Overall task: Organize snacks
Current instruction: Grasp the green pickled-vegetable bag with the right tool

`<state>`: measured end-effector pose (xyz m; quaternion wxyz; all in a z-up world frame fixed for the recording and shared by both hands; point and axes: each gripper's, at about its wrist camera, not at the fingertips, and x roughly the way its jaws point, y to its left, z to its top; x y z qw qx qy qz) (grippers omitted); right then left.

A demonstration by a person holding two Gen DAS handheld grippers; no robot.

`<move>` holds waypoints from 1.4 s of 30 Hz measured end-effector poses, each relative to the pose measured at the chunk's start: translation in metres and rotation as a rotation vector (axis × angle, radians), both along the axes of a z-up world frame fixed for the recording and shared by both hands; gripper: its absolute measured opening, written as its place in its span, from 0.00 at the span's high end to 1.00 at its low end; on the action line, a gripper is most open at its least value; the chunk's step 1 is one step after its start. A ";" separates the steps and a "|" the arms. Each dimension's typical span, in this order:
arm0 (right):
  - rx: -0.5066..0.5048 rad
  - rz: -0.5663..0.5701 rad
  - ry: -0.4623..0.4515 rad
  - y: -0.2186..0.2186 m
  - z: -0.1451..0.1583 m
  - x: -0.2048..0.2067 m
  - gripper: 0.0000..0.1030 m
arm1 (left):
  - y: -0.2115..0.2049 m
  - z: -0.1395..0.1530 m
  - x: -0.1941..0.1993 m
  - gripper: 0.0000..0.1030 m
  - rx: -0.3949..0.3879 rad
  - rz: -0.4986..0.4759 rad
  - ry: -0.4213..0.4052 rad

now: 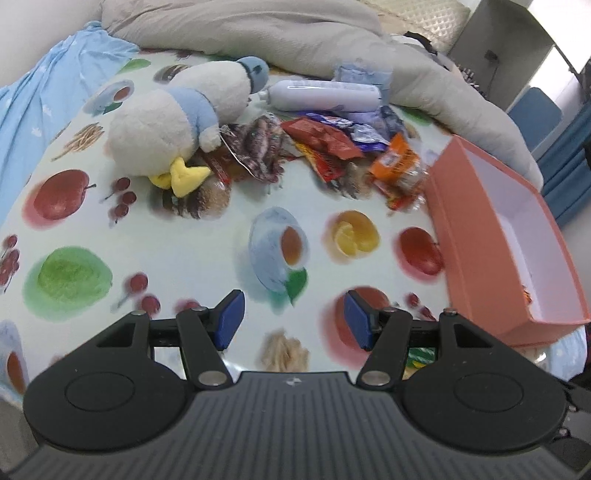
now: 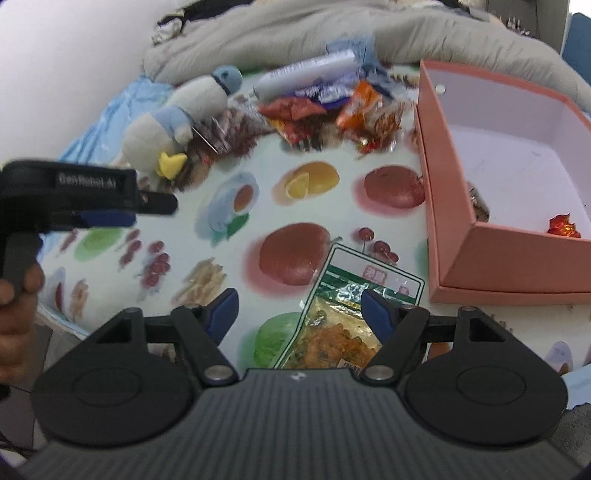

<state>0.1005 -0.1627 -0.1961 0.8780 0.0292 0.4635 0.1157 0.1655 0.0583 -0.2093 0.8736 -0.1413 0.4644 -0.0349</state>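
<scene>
Left tongs [image 1: 293,319]: your blue pads stood spread, nothing between them, above the fruit-print cloth [image 1: 184,236].
Right tongs [image 2: 299,314]: spread; a green-bordered snack packet [image 2: 343,314] lay flat on the cloth under them, its near end hidden behind the tongs' body. Your right-hand pad [image 2: 376,314] overlapped the packet's edge in view; whether it touched, you could not tell.
Snack pile [image 1: 332,144]: loose wrappers, red, orange, purple and brown, heaped at the far side of the cloth, between the plush and the box.
Pink box [image 1: 517,236]: open, white inside, at the right of the cloth, just beside the pile. From the right wrist, a red wrapped piece [image 2: 563,226] and a brownish one [image 2: 478,205] lay at its near end.
Plush penguin [image 1: 181,118]: white and blue, yellow beak, on its side, touching the pile's left edge.
White bottle [image 1: 325,95]: lying flat behind the pile.
Grey duvet [image 1: 258,33]: bunched along the far edge.
Your hand [image 2: 18,295]: gripped the left tool's handle, seen from the right wrist.
</scene>
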 end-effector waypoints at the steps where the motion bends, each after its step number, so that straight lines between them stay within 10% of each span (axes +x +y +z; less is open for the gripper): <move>1: -0.010 -0.012 0.014 0.000 -0.005 0.004 0.21 | 0.003 -0.005 0.009 0.37 0.001 0.004 0.001; 11: 0.002 -0.168 0.195 -0.018 -0.043 0.023 0.00 | 0.019 -0.043 0.090 0.37 -0.019 0.064 -0.026; 27: -0.017 -0.245 0.296 -0.029 -0.054 0.033 0.00 | 0.011 -0.066 0.164 0.37 -0.004 0.154 -0.047; 42: -0.104 -0.129 0.322 -0.012 -0.075 0.034 0.06 | 0.020 -0.079 0.186 0.67 -0.009 0.278 -0.046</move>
